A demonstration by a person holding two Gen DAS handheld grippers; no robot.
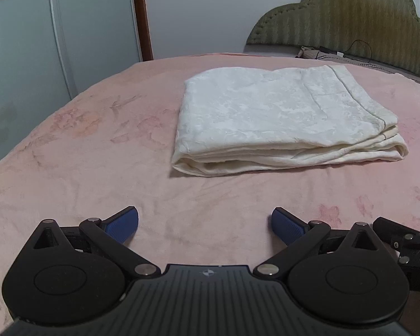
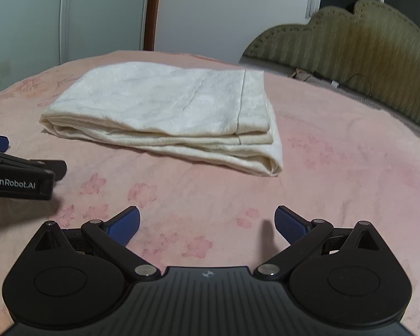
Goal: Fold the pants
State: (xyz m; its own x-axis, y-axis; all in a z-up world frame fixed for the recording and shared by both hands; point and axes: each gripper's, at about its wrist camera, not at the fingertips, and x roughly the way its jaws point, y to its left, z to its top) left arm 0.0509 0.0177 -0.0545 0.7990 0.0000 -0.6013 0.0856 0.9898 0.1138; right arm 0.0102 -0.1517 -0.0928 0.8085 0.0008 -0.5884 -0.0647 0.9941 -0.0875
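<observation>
The pants [image 1: 285, 120] lie folded in a cream stack on the pink blanket [image 1: 84, 154], ahead of both grippers and touching neither. Which end is the waistband cannot be told; a seam line runs near the right edge and the layered folds face the cameras. The left gripper [image 1: 205, 225] is released, jaws spread wide, empty. The right gripper [image 2: 207, 224] is likewise spread and empty; its body is cut off at the left view's right edge. Bare blanket lies between grippers and pants. A headboard [image 1: 350, 19] stands behind, a cable on it blurred
</observation>
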